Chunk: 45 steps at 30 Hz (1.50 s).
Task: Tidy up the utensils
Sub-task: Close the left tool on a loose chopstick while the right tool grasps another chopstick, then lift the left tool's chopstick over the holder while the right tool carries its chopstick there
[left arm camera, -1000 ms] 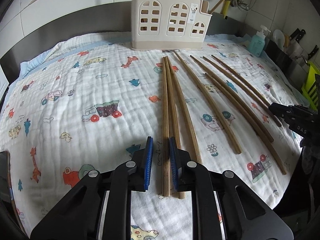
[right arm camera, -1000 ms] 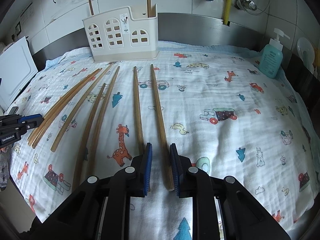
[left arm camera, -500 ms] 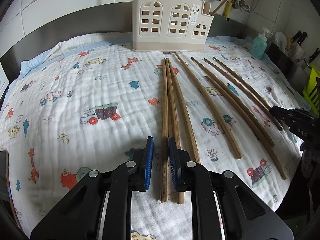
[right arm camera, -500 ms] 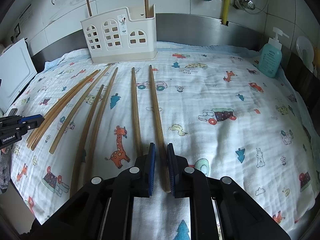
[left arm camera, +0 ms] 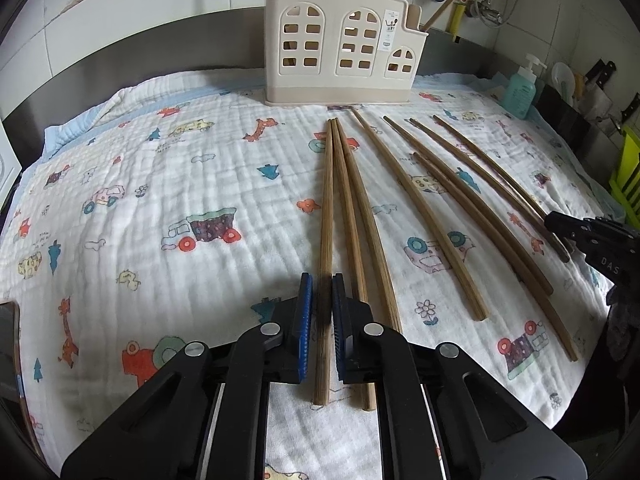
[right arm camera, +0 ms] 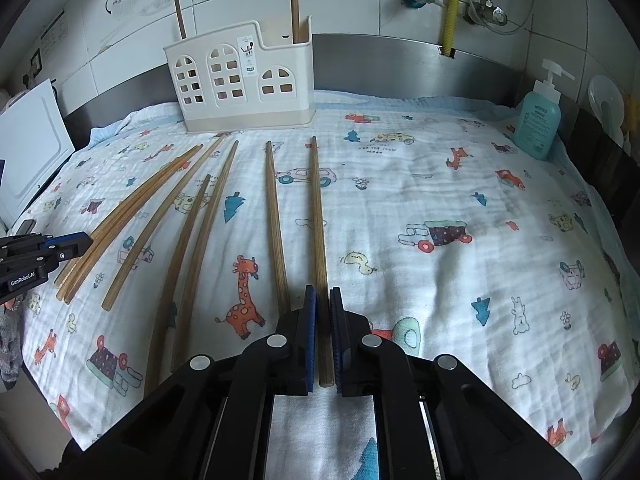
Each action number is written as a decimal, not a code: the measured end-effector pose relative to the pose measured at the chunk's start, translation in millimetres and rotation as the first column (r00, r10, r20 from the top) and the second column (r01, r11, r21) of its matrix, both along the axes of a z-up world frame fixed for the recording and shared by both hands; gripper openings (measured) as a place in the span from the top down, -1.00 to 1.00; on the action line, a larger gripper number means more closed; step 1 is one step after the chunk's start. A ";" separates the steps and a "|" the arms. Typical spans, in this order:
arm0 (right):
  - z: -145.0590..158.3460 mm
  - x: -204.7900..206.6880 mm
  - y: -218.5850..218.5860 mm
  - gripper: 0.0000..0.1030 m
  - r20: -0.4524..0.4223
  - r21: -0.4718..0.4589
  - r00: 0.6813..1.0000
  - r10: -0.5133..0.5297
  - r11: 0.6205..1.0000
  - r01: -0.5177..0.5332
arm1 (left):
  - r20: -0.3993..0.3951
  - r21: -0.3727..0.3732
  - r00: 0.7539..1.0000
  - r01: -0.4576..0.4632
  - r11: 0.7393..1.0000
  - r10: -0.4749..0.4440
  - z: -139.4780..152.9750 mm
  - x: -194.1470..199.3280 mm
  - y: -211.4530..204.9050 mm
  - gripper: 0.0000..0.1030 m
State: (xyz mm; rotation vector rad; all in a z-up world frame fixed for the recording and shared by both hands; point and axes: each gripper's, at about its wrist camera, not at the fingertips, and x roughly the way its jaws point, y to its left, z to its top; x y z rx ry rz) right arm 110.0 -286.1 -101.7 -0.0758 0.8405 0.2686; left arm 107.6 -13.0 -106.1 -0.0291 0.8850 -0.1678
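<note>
Your left tool [left arm camera: 322, 294] is clenched on the leftmost chopstick [left arm camera: 327, 208], its blue pads pressed against the stick near its near end, low on the printed cloth [left arm camera: 160, 184] that covers the counter. That stick runs toward 12 o'clock and stops just short of the cream utensil holder [left arm camera: 340, 48]. Two more chopsticks [left arm camera: 356, 216] lie touching it at your 1 o'clock, so there is almost no room on that side. Toward 9 and 10 o'clock the cloth is open all the way to its folded edge.

Your right tool [right arm camera: 323, 308] is clenched on the rightmost chopstick [right arm camera: 318, 216], gripped near its near end, which pokes out just behind the pads. Its neighbour [right arm camera: 274, 216] lies just beside at 11 o'clock, apart from it. From 1 to 3 o'clock the cloth is open as far as the teal soap bottle [right arm camera: 536, 120] standing by the far right edge.

The holder [right arm camera: 240, 80] stands at the far edge against the steel backsplash [right arm camera: 400, 60], with one stick upright in each end compartment. The remaining chopsticks fan across the cloth between your two tools. The near cloth edge drops off right beneath both tools.
</note>
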 end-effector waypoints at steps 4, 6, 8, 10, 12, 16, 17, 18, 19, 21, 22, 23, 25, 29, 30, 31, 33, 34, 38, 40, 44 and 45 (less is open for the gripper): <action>15.0 -5.3 3.3 0.87 0.035 0.004 0.999 0.010 1.000 -0.011 | 0.010 -0.008 1.000 0.001 1.000 -0.001 5.6 -1.2 3.1 0.88; 26.8 -8.4 4.4 0.87 0.063 0.000 0.998 0.015 1.000 -0.015 | 0.024 -0.013 1.000 0.001 1.000 -0.001 12.2 -3.3 5.8 0.89; 41.2 -11.1 5.6 0.87 0.095 -0.002 0.995 0.020 1.000 -0.020 | 0.044 -0.022 0.999 -0.001 1.000 0.002 21.1 -4.9 9.6 0.89; 55.5 -13.4 6.8 0.87 0.131 0.000 0.991 0.026 1.000 -0.027 | 0.065 -0.032 0.998 -0.002 0.999 0.004 30.4 -6.3 13.1 0.89; 70.1 -13.9 8.3 0.87 0.157 0.011 0.987 0.034 0.999 -0.036 | 0.083 -0.053 0.997 0.002 0.999 0.002 39.6 -7.1 16.3 0.89; 94.1 -14.1 13.8 0.87 0.210 0.019 0.976 0.050 0.998 -0.055 | 0.118 -0.066 0.993 0.005 0.998 0.002 53.6 -7.3 19.7 0.89; 99.1 -13.3 15.8 0.87 0.219 0.020 0.974 0.057 0.998 -0.063 | 0.123 -0.071 0.992 0.006 0.997 0.002 56.2 -7.0 20.4 0.89; 103.4 -12.6 17.4 0.87 0.226 0.021 0.972 0.063 0.997 -0.070 | 0.128 -0.076 0.992 0.007 0.997 0.003 59.0 -6.2 21.3 0.89; 107.9 -11.5 19.1 0.87 0.235 0.020 0.970 0.067 0.997 -0.074 | 0.134 -0.079 0.991 0.007 0.997 0.004 61.6 -5.3 22.4 0.89; 116.1 -9.1 21.9 0.87 0.246 0.020 0.966 0.077 0.996 -0.085 | 0.146 -0.086 0.989 0.006 0.996 0.007 67.3 -3.4 24.9 0.89; 120.3 -7.3 23.0 0.87 0.249 0.027 0.965 0.082 0.995 -0.091 | 0.150 -0.094 0.989 0.007 0.996 0.007 69.7 -2.5 26.5 0.89; 124.7 -5.7 24.2 0.87 0.252 0.033 0.964 0.084 0.995 -0.096 | 0.156 -0.096 0.988 0.006 0.995 0.009 72.6 -1.4 27.9 0.89; 134.6 -1.4 26.6 0.87 0.260 0.037 0.961 0.091 0.994 -0.104 | 0.167 -0.100 0.986 0.007 0.995 0.009 78.2 1.0 30.0 0.89; 157.1 10.9 29.2 0.87 0.272 0.059 0.957 0.104 0.990 -0.125 | 0.189 -0.109 0.982 0.018 0.994 0.003 92.4 7.2 32.4 0.89; 163.4 15.1 30.0 0.87 0.275 0.067 0.956 0.106 0.989 -0.129 | 0.194 -0.110 0.981 0.022 0.994 -0.001 96.1 9.4 32.6 0.89; 169.9 19.6 31.1 0.87 0.277 0.071 0.954 0.113 0.988 -0.138 | 0.199 -0.108 0.980 0.026 0.994 -0.004 99.4 11.8 32.4 0.89; 184.4 28.1 33.8 0.87 0.291 0.077 0.949 0.124 0.985 -0.153 | 0.213 -0.102 0.977 0.032 0.994 -0.010 107.5 16.8 31.9 0.89; 191.5 32.4 35.6 0.87 0.293 0.080 0.947 0.134 0.983 -0.164 | 0.219 -0.099 0.976 0.037 0.994 -0.015 111.4 19.4 31.4 0.89; 223.9 51.2 44.9 0.87 0.313 0.066 0.935 0.165 0.979 -0.194 | 0.236 -0.081 0.971 0.050 0.995 -0.029 126.2 30.7 30.2 0.89; 238.3 60.4 48.7 0.88 0.332 0.044 0.929 0.165 0.981 -0.189 | 0.244 -0.076 0.969 0.056 0.996 -0.036 132.8 36.6 29.7 0.89; 260.4 82.1 54.1 0.87 0.344 0.026 0.925 0.161 0.983 -0.181 | 0.266 -0.059 0.963 0.068 0.996 -0.050 147.8 46.2 28.1 0.89; 263.8 86.7 54.9 0.87 0.346 0.020 0.925 0.159 0.984 -0.177 | 0.273 -0.053 0.961 0.070 0.996 -0.053 151.7 47.9 27.6 0.89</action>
